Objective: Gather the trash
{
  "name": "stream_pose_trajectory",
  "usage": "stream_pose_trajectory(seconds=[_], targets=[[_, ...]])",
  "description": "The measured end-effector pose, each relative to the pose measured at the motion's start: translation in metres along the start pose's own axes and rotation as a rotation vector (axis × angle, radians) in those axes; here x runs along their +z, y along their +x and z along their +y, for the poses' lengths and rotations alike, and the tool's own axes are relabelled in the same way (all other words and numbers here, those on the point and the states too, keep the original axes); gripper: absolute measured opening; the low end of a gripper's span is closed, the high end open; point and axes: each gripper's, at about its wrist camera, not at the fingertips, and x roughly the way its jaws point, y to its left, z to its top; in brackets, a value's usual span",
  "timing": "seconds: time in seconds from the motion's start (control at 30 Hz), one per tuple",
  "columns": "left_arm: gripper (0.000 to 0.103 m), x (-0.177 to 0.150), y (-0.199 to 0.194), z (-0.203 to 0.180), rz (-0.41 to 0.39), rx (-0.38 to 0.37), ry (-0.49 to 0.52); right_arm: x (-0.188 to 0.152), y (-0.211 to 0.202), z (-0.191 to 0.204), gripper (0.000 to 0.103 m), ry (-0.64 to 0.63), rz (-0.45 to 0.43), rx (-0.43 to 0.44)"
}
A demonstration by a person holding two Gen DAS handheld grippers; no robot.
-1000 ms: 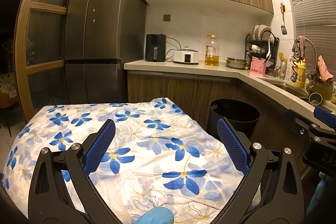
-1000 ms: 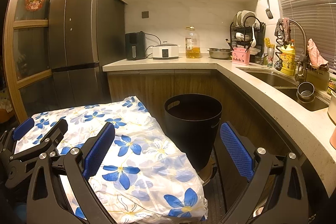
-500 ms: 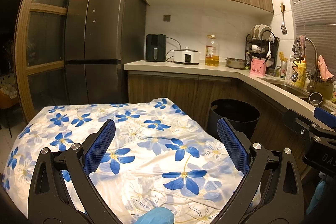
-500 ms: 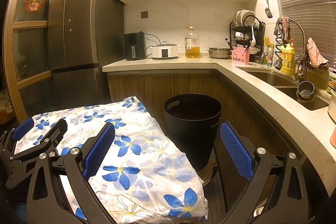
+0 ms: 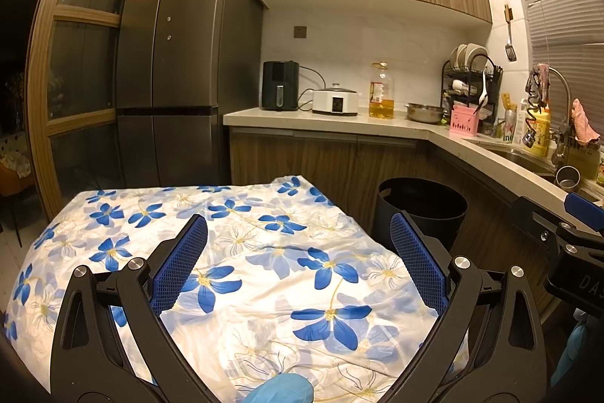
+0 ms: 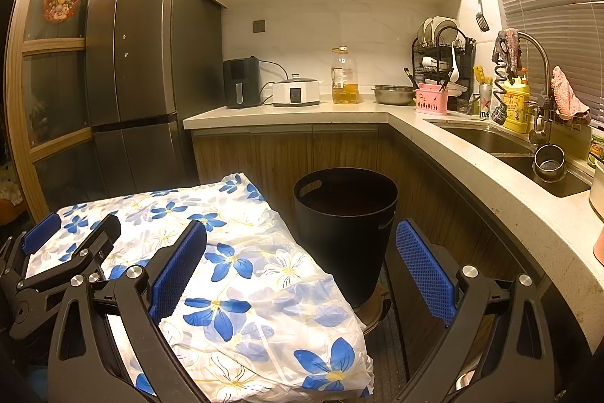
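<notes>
While nothing has moved since a second ago, both my grippers, left point(image 5: 298, 261) and right point(image 6: 300, 265), stay wide open and empty near the bin point(image 6: 345, 214); no trash shows on the cloth point(image 5: 245, 252).

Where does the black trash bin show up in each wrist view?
Left wrist: black trash bin right of centre, partly behind the gripper's right finger, beside the floral cloth.
Right wrist: bin near centre, in full view.
Shared landmark: oil bottle on the counter.
</notes>
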Motion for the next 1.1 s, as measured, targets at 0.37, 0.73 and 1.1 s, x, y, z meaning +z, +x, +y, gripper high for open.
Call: stream_pose_trajectory(seconds=[0.37,0.73,1.1], targets=[[0.096,0.0002,0.0005,-0.0001,0.0,0.0,0.002,-0.0007,0.0004,-0.0006,0.097,0.002,-0.001,-0.001],[0.096,-0.0006,0.0007,-0.0023,0.0,-0.004,0.004,-0.0017,0.0003,-0.001,0.097,0.006,0.0,-0.003],[0.075,-0.0041,0.0019,-0.008,0.014,-0.01,0.027,-0.0022,0.0002,-0.0012,0.097,0.012,-0.001,-0.005]])
